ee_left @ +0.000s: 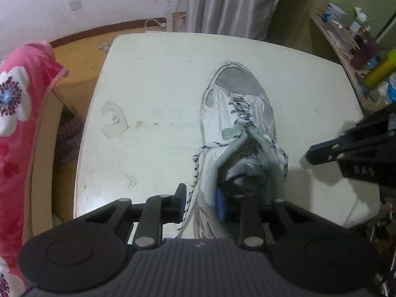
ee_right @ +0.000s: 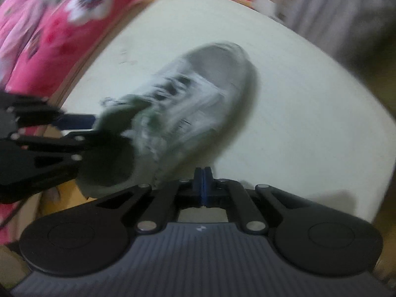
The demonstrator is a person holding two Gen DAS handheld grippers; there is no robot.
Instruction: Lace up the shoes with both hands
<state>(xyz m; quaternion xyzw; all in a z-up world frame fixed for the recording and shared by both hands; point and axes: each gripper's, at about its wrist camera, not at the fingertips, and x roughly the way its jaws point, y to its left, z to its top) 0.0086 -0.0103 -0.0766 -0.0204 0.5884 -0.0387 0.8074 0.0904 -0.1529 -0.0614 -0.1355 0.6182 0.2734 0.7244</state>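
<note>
**Loose lace end could slip free**

Left of the white-and-grey mesh sneaker on the cream table, the left gripper straddles its speckled white lace, jaws wide. Right of the sneaker, the right gripper is pressed closed and empty; a blurred swing may snag the lace

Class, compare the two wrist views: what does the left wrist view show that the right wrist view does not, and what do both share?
Only the left wrist view shows the speckled lace hanging between the open left gripper jaws, and the cluttered shelf. Only the right wrist view shows the right gripper with jaws pressed together, empty. Both share the white shoe on the table and the pink floral fabric.
</note>
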